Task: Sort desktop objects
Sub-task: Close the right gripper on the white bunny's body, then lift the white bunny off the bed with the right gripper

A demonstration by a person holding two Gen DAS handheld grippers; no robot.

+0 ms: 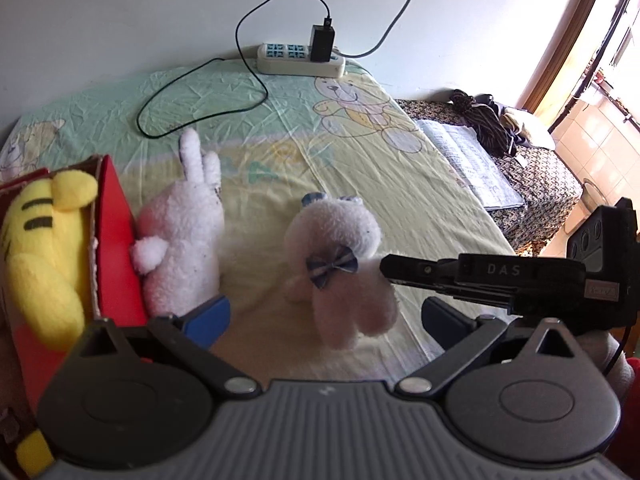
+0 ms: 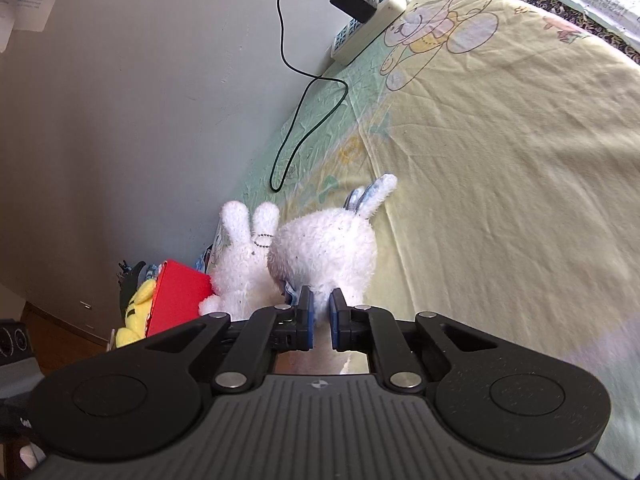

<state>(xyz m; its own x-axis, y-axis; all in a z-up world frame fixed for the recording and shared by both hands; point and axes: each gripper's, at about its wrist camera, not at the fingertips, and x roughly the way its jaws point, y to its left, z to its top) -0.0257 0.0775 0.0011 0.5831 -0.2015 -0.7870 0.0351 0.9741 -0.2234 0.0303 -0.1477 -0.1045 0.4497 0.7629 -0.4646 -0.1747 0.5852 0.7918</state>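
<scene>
Two blue fingers (image 2: 320,316) pinch a fluffy bow-tied plush (image 2: 324,256); left fingers (image 1: 326,316) spread wide.

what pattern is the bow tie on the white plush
Blue and white checked bow tie on the white plush; clearest in the left wrist view.

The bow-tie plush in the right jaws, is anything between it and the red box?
Yes. The white rabbit plush sits against the red box wall, directly between it and the bow-tie plush. The yellow plush already fills part of the box.
</scene>
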